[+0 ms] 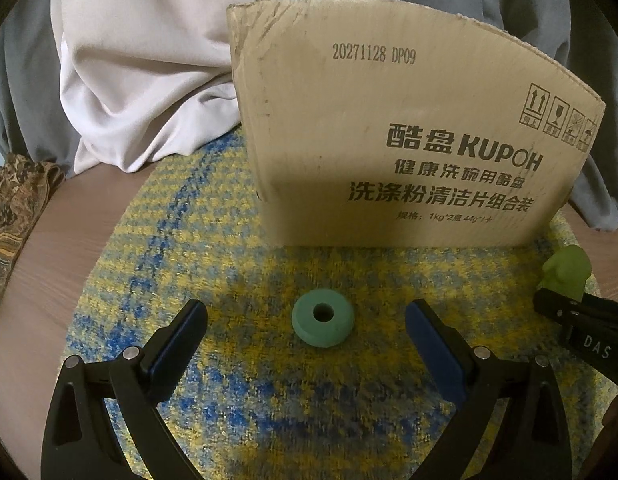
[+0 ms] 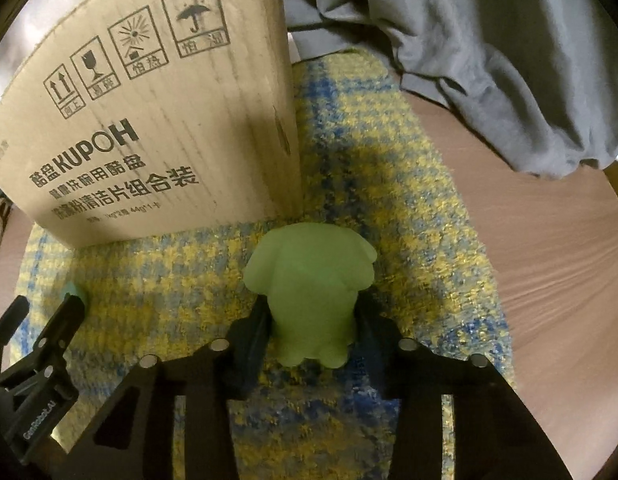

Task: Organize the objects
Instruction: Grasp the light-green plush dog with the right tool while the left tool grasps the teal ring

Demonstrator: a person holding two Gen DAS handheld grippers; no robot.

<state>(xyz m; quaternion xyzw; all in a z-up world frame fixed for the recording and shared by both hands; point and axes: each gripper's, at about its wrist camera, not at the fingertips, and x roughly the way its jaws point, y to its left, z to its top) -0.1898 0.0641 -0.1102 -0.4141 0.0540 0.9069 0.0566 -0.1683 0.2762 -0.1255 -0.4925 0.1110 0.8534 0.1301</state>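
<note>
A teal ring (image 1: 322, 317) lies flat on the yellow-and-blue mat (image 1: 237, 248), between the wide-apart fingers of my left gripper (image 1: 307, 322), which stands open around it without touching. In the right wrist view a light green toy figure (image 2: 309, 280) stands on the mat (image 2: 409, 208), and my right gripper (image 2: 313, 320) is shut on its lower body, both pads pressed against its sides. The same figure (image 1: 567, 274) shows at the far right of the left wrist view, with a right finger (image 1: 581, 320) at it. A cardboard box (image 1: 393, 132) stands just behind both objects.
The box (image 2: 149, 120) fills the upper left of the right wrist view. Grey cloth (image 2: 489, 48) and white cloth (image 1: 157, 72) are piled behind the mat on a brown wooden table (image 2: 549, 260). A patterned fabric (image 1: 13, 200) lies at the table's left edge.
</note>
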